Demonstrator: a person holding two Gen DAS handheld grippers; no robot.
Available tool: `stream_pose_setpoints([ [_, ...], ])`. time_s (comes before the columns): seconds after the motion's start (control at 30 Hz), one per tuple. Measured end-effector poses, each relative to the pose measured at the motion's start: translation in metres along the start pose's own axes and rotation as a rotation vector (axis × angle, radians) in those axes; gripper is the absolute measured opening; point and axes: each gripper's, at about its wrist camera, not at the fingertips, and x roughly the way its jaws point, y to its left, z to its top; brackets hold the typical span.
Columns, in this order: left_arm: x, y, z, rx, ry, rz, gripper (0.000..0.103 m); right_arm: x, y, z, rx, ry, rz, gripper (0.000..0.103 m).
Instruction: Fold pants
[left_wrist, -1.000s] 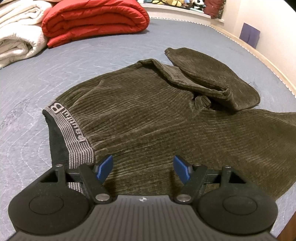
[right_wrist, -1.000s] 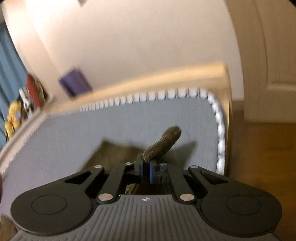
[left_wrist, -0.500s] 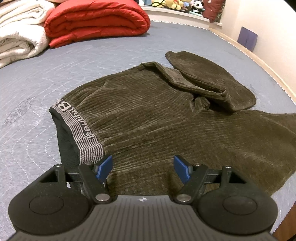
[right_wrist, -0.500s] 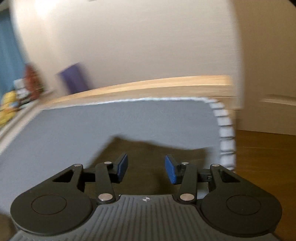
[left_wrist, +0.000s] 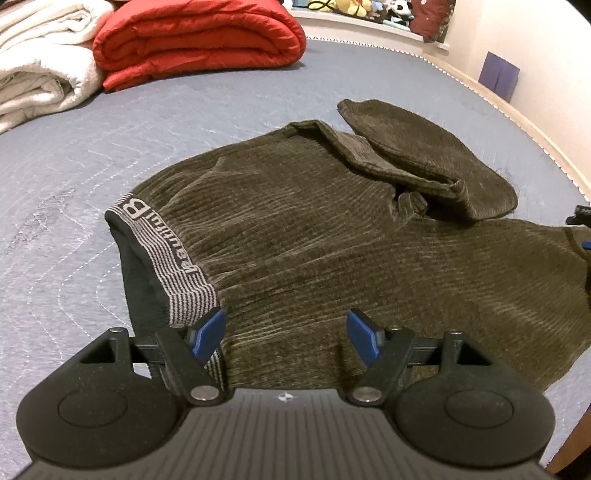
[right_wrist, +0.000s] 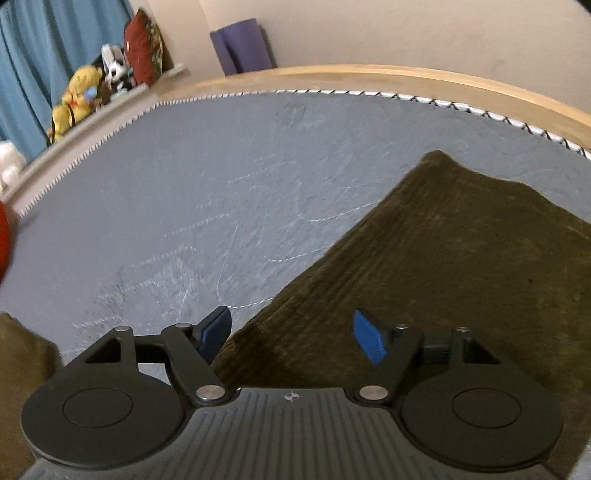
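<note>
Since the earlier frame the right gripper (right_wrist: 291, 334) has let go of the rolled bit of olive fabric it was pinching and swung across the bed; its jaws have just been opening and now stand wide with nothing between them, hovering over the edge of one leg of the olive-brown ribbed corduroy pants (right_wrist: 443, 266). The left gripper (left_wrist: 286, 334) has barely shifted: it is released too, blue pads spread apart just above the cloth beside the grey striped waistband (left_wrist: 166, 258).

The pants lie spread on the grey quilted bed (left_wrist: 184, 122), waistband toward the left gripper, one leg running out to the right, the other doubled back on itself into a lumpy flap (left_wrist: 424, 155) on the far side. A rolled red quilt (left_wrist: 199, 40) and a folded white blanket (left_wrist: 40, 70) sit well apart at the head.

The risk I see is that crumpled leg: folding over it without first flattening it would trap the bunch and leave a crooked, bulky fold. A shallow pinch on the thick ribbed cloth could also catch only the top layer.
</note>
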Motion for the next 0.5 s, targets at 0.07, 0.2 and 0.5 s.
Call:
stream_pose_setpoints([
  [0.07,-0.002,0.003,0.000,0.000,0.000,-0.001,0.077,0.004,0.013,-0.002,-0.051,-0.016,-0.058,0.065],
  [0.2,-0.004,0.006,0.000,0.000,0.002,-0.006,0.077,0.010,0.017,0.002,-0.053,-0.065,-0.137,0.010],
  [0.5,-0.016,0.014,-0.005,0.010,-0.014,0.003,0.077,0.014,0.017,0.004,-0.007,-0.117,-0.120,0.030],
])
